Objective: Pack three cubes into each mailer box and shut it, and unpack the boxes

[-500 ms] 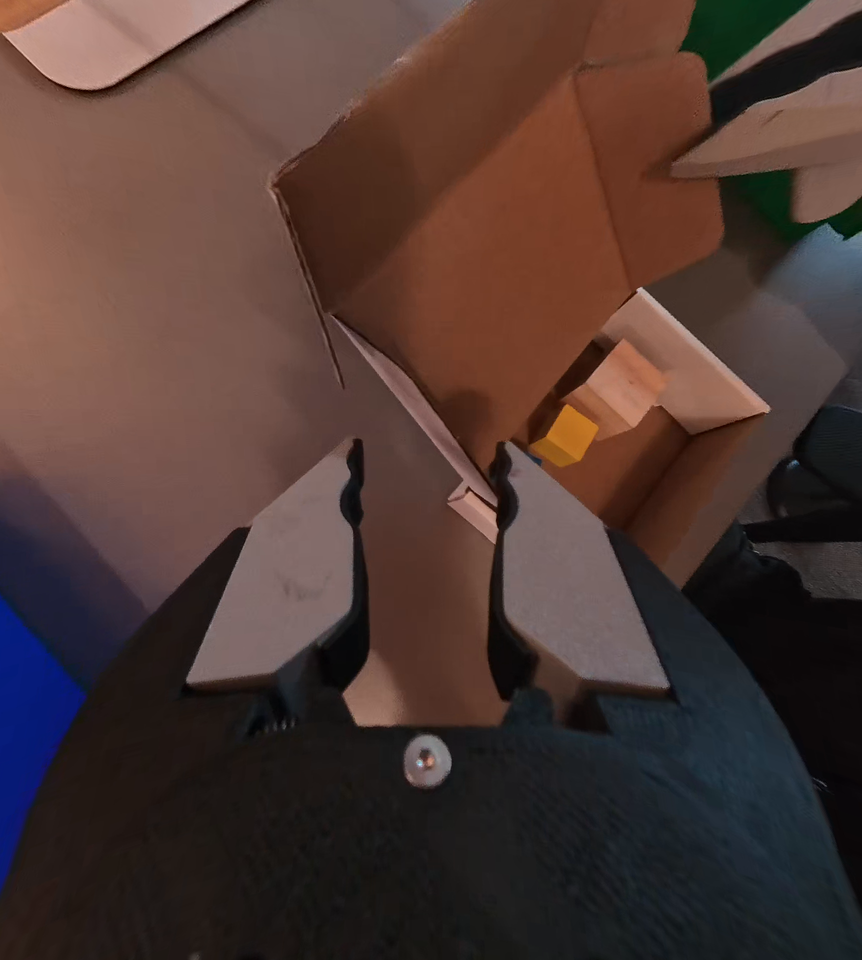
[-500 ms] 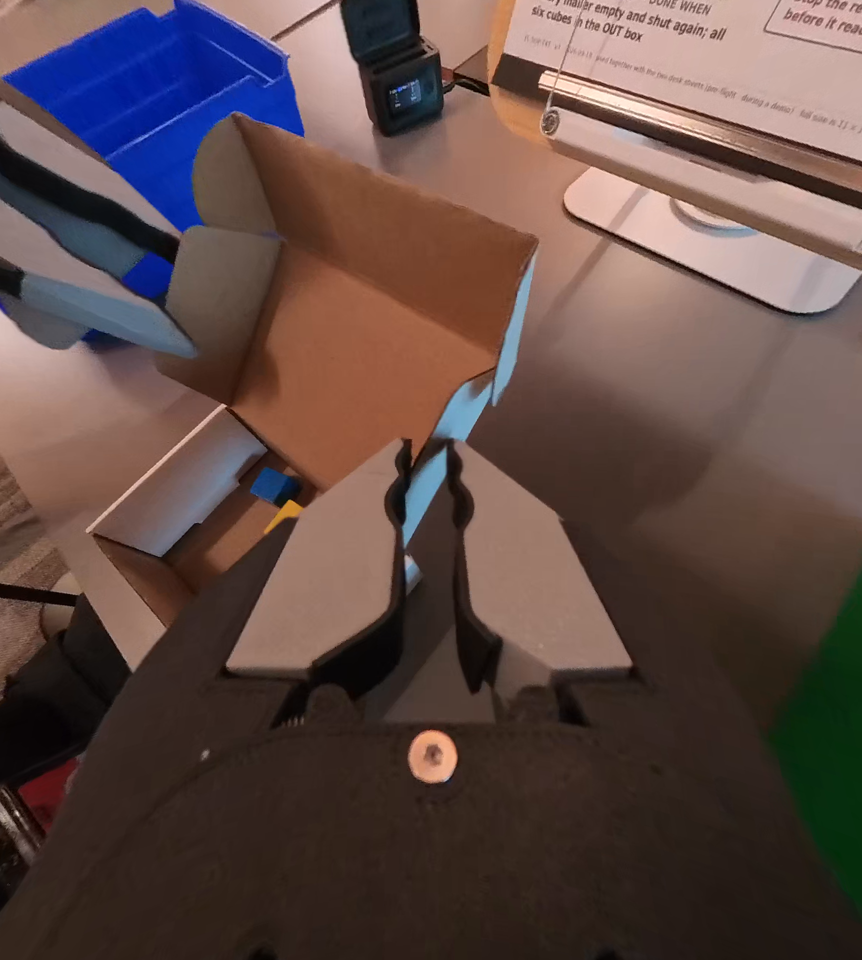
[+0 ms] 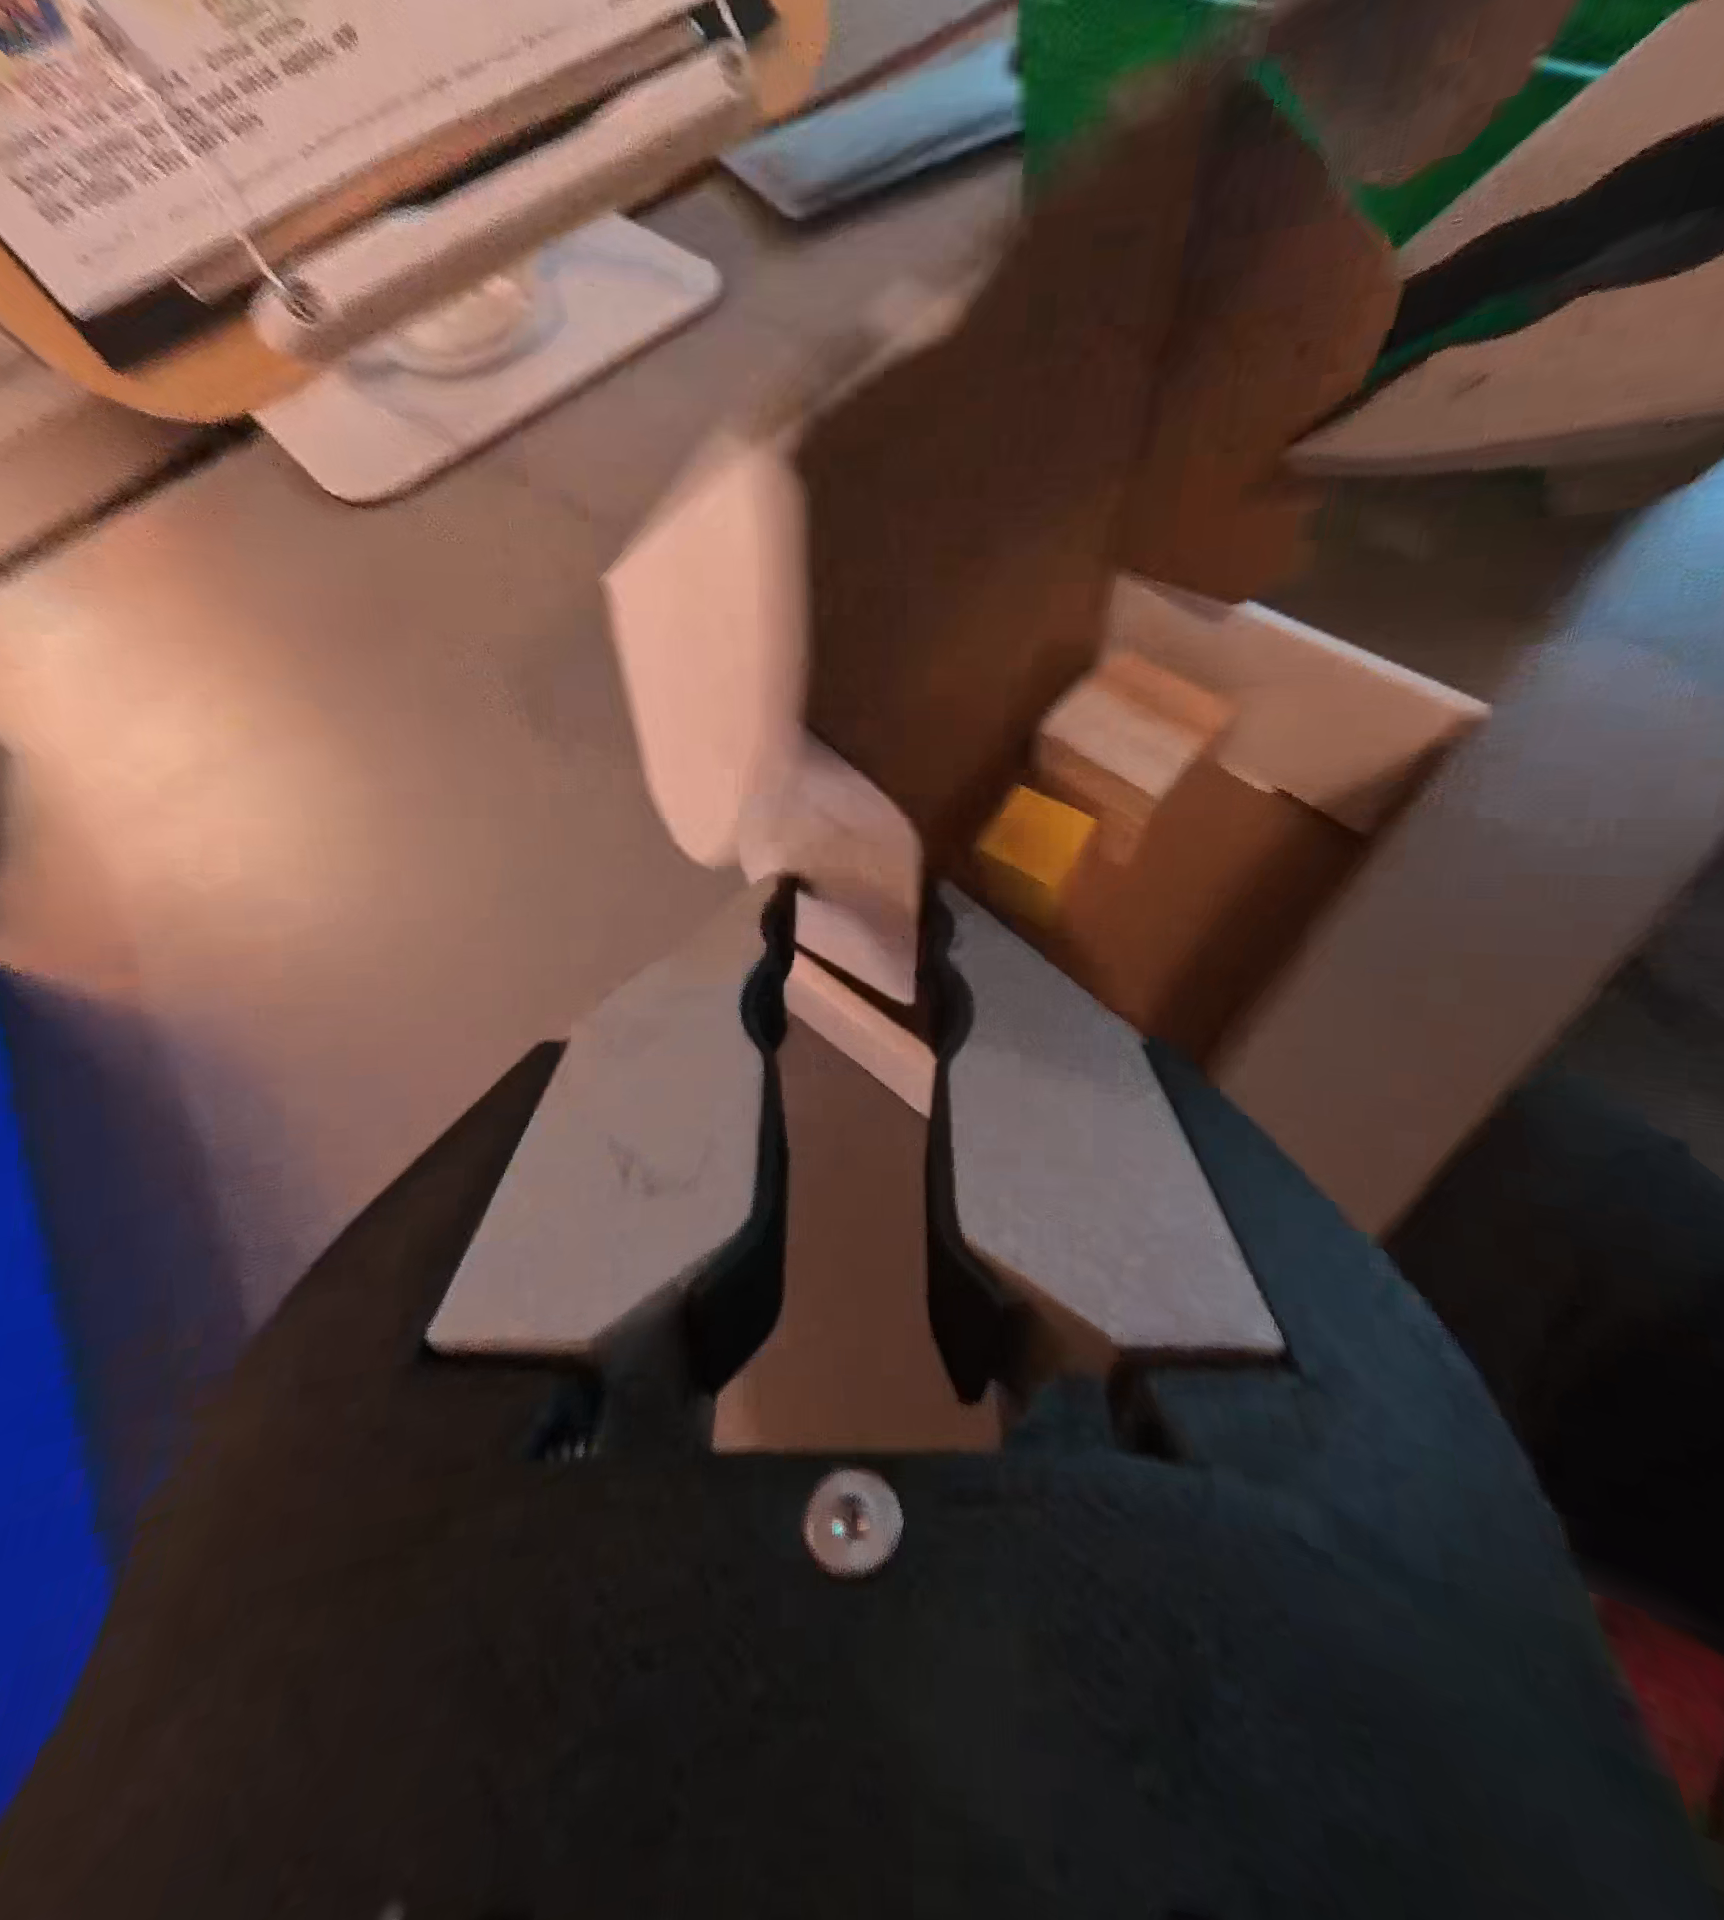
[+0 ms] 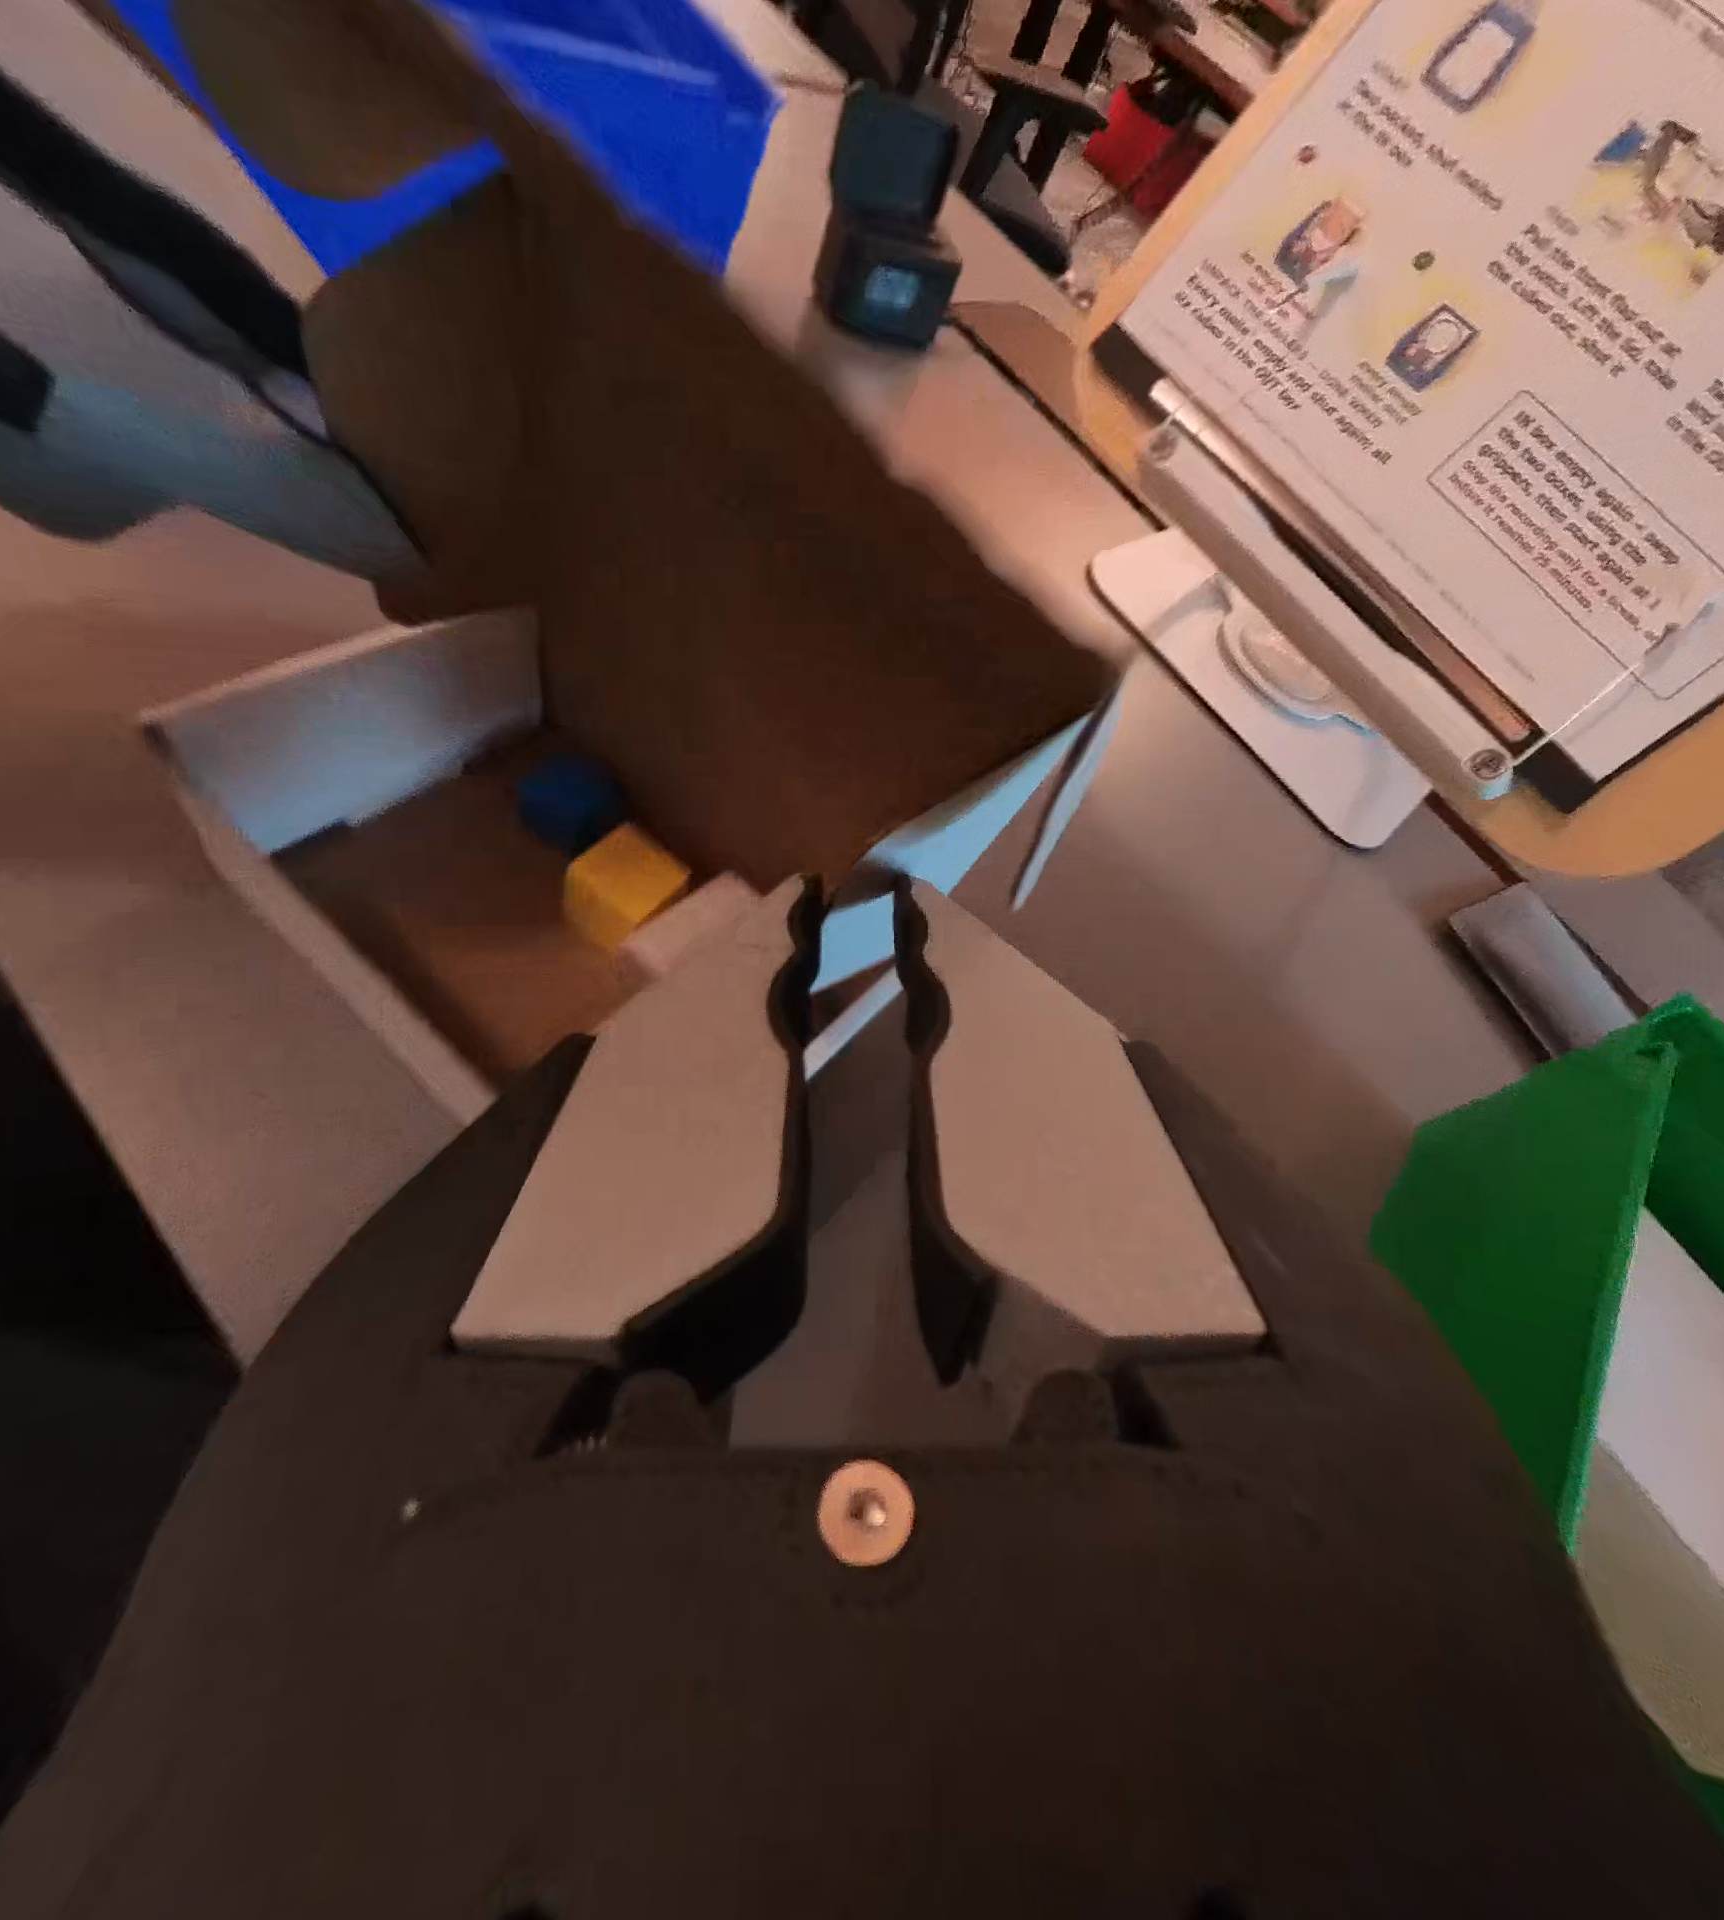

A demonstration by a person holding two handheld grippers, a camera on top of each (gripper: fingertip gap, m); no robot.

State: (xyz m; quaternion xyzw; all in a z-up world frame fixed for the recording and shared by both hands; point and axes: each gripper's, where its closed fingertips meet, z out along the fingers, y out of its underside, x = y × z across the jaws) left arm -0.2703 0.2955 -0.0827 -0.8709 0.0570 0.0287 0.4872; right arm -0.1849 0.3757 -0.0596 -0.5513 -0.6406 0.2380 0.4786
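Mailer box [image 4: 245,727] on the table [image 3: 266,727], lid [image 4: 712,582] raised at 12 o'clock; yellow cube [image 4: 619,883], blue cube [image 4: 567,795] and a wooden cube [image 3: 1128,727] inside. Left tool [image 3: 853,920] parted around a white side flap [image 3: 837,862]; right tool [image 4: 853,914] parted around the opposite flap [image 4: 899,862]. Step: closing. Next, probably: tuck both flaps in, lower the lid.

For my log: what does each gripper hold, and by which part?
Neither clearly holds anything: the left gripper and right gripper stand open astride the mailer lid's side flaps.

Cubes [image 3: 1034,847] lie in the mailer box [image 3: 1357,997] under its raised lid [image 3: 1024,582].
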